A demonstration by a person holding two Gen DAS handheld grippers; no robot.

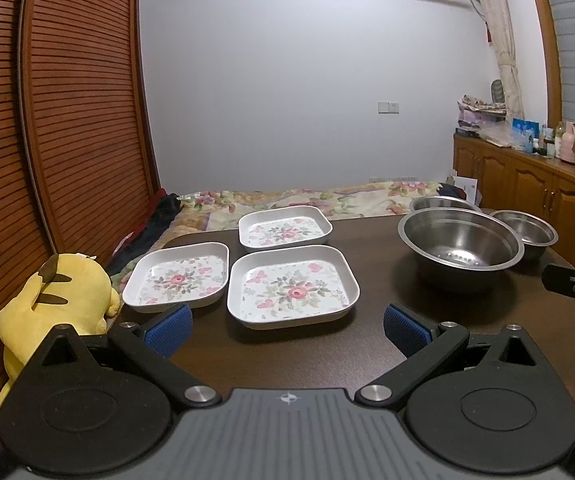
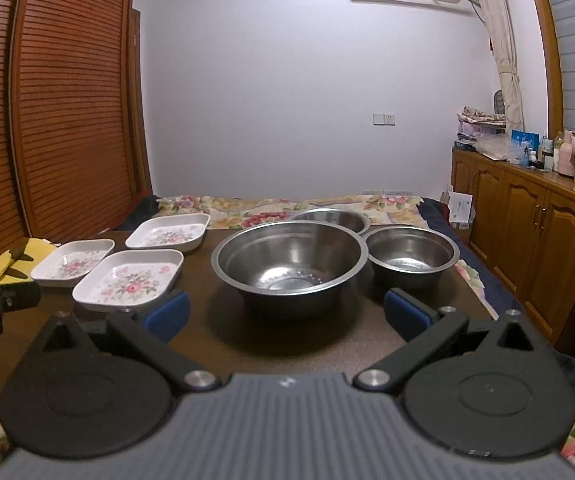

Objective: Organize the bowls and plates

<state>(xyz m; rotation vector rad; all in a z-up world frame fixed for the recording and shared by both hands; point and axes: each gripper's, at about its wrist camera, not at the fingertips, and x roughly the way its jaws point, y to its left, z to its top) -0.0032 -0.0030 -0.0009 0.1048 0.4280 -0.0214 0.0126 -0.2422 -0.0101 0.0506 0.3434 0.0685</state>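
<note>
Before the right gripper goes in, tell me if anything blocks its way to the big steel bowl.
Nothing visible does. The right gripper is open and faces the big steel bowl head-on, with only bare table between them. The smaller bowl and the nearest floral plate sit off to either side.

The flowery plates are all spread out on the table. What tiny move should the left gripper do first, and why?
Probably ease the left gripper forward toward the nearest flowery plate. Its jaws are open and empty, and that plate sits just ahead of them, apart from the other two plates. Gripping its near rim would let it be stacked on another.
</note>
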